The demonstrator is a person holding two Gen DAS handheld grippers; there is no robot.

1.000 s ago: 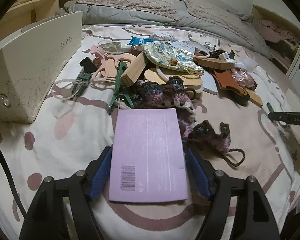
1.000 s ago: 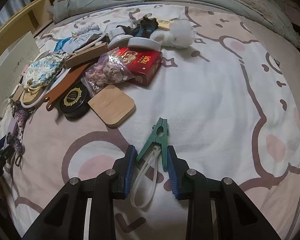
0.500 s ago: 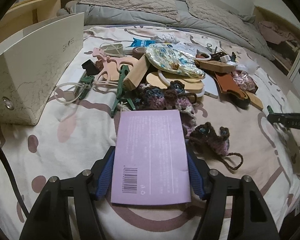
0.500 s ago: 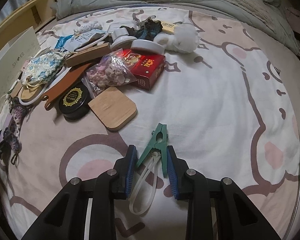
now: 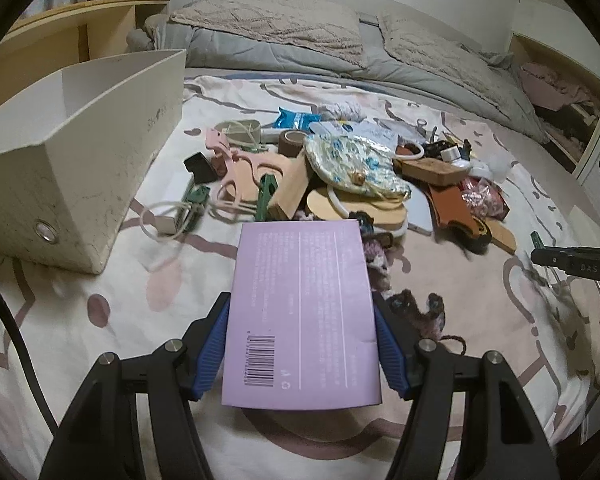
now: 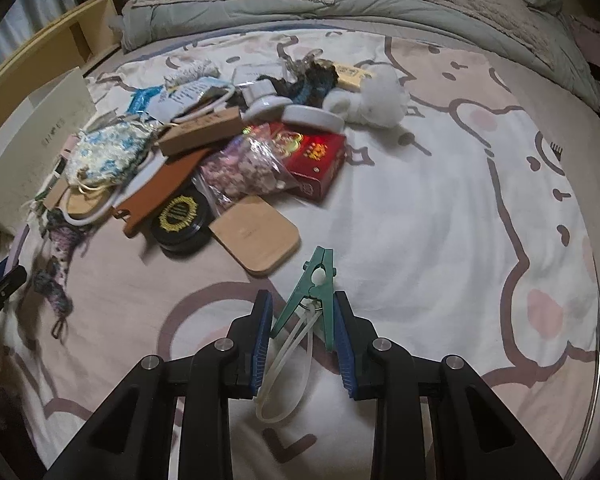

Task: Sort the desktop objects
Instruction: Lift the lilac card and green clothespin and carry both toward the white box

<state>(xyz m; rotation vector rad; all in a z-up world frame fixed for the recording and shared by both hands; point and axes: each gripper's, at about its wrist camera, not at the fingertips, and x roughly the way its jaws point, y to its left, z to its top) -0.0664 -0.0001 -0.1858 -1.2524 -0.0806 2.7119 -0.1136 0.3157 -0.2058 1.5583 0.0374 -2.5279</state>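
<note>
Right now we have the left tongs [image 5: 300, 344] clenched on a lilac card packet [image 5: 302, 312]: the blue pads [image 5: 212, 344] press its two long edges, the barcode end sits nearest the camera and the far end juts out ahead, tilted above the bedsheet [image 5: 80, 332]. Just past that far end lies a crocheted piece [image 5: 416, 308] in purple and blue yarn, and beyond it the heap of loose things: a green clothespin [image 5: 265, 196], a pink cut-out shape [image 5: 240, 168], a floral pouch [image 5: 352, 160]. To the left of the heap stands an open white box [image 5: 80, 160], near the packet but apart from it.

Our right tongs [image 6: 302, 336] grasp another green peg [image 6: 314, 284] by its two handles, its closed tip pointing away from us; a pale plastic loop [image 6: 288, 364] threaded through it hangs down between the pads onto the sheet. Just ahead and to the left lies a wooden board [image 6: 256, 234], touching a round black tin [image 6: 180, 216]; further on sit a red box [image 6: 316, 156] and a white fluffy lump [image 6: 368, 100].
</note>
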